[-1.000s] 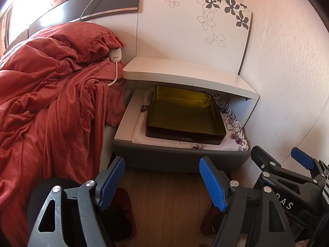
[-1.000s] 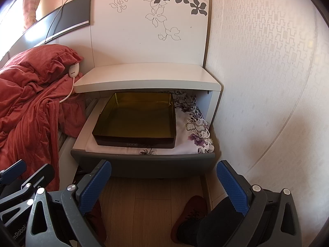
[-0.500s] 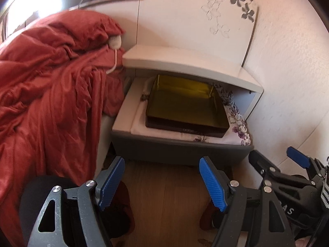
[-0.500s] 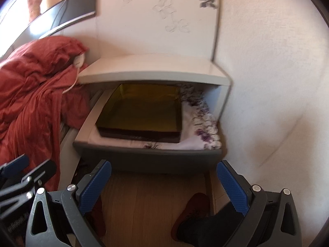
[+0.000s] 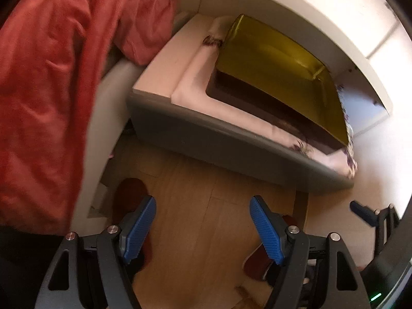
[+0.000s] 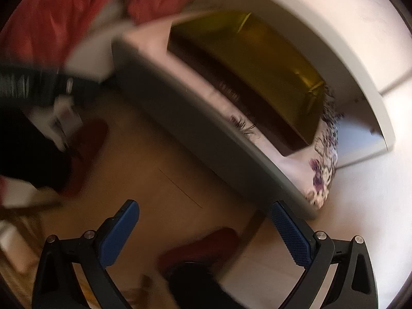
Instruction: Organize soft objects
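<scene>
Left claw [image 5: 203, 228]: we hold it spread, gripping nothing, over bare floor [image 5: 206, 200].
Right claw [image 6: 206, 234]: also spread, nothing between.
Blanket [image 5: 46, 82]: hangs to our left claw's left.
Drawer [image 5: 231, 146]: its grey front edge is ahead of both claws.
Tray [image 5: 280, 69]: sits on floral cloth [image 6: 324, 159] inside.

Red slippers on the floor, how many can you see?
2. One red slipper lies on the wooden floor near the red blanket; the other slipper sits behind the left gripper's right finger. More may be hidden.

No text is legible; the motion blur perhaps hides any lettering there is.
</scene>
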`<state>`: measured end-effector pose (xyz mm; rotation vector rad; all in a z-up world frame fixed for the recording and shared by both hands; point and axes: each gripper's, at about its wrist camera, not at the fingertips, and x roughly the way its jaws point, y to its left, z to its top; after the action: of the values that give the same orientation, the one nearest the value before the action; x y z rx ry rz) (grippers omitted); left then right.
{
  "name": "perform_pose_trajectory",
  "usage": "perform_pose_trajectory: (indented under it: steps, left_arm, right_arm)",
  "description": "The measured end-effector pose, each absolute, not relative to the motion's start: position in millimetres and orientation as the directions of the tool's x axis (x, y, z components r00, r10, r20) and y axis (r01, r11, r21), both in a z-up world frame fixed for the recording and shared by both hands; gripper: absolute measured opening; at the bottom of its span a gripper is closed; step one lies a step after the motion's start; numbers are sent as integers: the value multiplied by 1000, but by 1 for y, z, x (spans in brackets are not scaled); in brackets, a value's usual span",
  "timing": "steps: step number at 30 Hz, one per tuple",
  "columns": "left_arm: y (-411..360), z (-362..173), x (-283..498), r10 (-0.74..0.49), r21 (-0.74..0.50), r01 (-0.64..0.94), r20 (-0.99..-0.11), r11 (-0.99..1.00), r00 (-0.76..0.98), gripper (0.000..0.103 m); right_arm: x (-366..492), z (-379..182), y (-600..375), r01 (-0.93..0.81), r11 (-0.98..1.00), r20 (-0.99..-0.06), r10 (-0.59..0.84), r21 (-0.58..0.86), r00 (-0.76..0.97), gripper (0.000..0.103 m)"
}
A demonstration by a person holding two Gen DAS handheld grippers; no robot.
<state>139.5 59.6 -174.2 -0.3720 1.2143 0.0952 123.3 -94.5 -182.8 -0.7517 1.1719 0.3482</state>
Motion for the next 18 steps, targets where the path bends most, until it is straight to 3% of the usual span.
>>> perform_pose_trajectory:
  steps: [5,12,17,18]
  left_arm:
    - [64,-205,176,-156,-268,-346,-935,899,318,76]
    - [73,-229,201,-188,-328,-426,-922,843,339,76]
    - [73,-241,210,-172,-311,-453,-931,835,322,76]
    - [74,-242,212,-169,-310,-461,-932,832,320,82]
  right_arm:
    - [146,-226,-88,-657,549,-853,-267,-517,448,103]
    - [175,-263,-91,-674,452,-812,-328,-584,483,103]
    - [184,-273,-91,-694,461,-833,-325,-553,447,103]
    - [187,-273,-90,-696,454,-831,-326,-556,452,103]
